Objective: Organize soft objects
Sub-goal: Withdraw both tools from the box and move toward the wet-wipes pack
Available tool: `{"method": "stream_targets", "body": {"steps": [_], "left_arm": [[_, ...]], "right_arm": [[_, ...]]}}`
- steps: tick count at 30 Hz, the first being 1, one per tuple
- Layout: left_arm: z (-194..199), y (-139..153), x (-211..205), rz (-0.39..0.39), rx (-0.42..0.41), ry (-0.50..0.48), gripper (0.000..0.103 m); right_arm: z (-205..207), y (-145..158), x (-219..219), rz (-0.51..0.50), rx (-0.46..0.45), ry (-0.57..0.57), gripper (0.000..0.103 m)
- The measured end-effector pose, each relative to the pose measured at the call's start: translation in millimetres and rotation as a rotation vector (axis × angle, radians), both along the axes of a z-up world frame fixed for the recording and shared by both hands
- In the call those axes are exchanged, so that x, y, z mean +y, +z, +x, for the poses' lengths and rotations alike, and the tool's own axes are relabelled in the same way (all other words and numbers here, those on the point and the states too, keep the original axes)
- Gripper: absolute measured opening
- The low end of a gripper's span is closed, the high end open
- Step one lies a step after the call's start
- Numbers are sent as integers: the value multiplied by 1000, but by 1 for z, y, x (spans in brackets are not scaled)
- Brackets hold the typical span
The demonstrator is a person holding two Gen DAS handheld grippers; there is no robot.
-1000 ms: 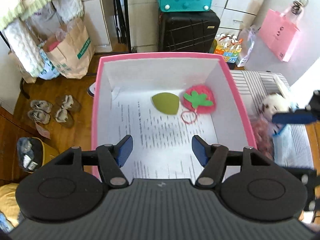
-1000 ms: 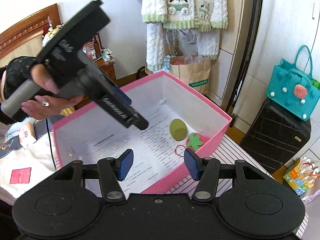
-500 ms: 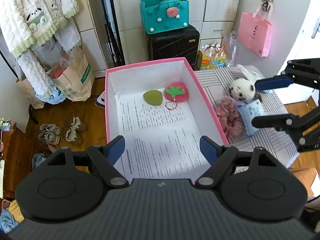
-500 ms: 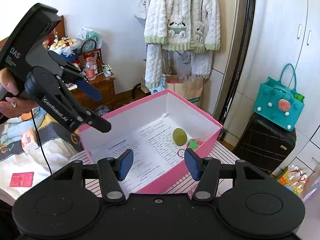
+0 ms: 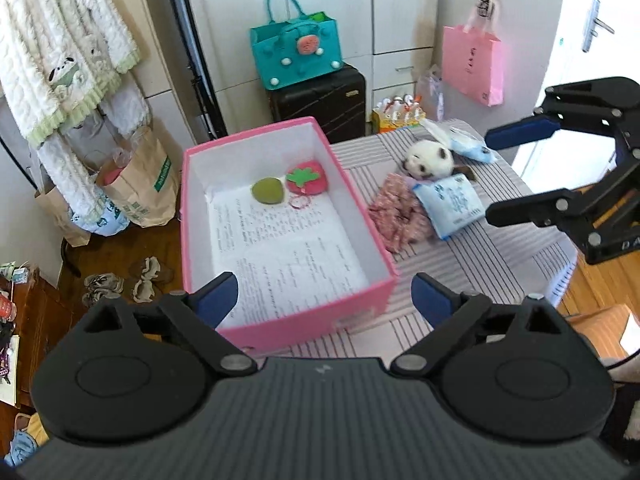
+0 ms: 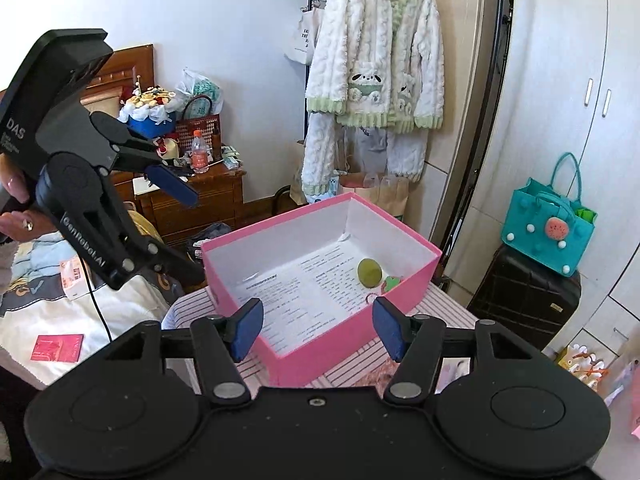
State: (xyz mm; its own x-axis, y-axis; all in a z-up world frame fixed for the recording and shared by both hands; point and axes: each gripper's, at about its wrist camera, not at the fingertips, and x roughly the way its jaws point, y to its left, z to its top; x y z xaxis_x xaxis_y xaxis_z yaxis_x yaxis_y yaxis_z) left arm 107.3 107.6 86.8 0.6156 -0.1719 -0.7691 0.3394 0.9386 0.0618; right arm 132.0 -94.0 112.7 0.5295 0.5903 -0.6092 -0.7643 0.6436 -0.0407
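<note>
Both hand-held grippers rose above rectangular pink box point(image 5: 280, 320)

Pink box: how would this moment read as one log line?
pink box: holds strawberry plush, green pad | panda plush: outside on table | left gripper: open, empty, jaws just widened | right gripper: open, empty

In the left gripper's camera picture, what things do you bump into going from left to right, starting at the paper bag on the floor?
Brown paper bag → green pad → strawberry plush → pink floral cloth → blue-white packet → right gripper.
</note>
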Motion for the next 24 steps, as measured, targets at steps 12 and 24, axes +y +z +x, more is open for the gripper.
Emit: {"method": "stream_targets", "body": {"steps": [12, 24], "left_arm": [[-38, -19, -32, -8, -17, -71, 100], [-49, -76, -65, -64, -69, -72, 101]], "right_arm": [[-41, -19, -40, 33, 21, -56, 79], [-56, -69, -85, 61, 69, -175, 92]]}}
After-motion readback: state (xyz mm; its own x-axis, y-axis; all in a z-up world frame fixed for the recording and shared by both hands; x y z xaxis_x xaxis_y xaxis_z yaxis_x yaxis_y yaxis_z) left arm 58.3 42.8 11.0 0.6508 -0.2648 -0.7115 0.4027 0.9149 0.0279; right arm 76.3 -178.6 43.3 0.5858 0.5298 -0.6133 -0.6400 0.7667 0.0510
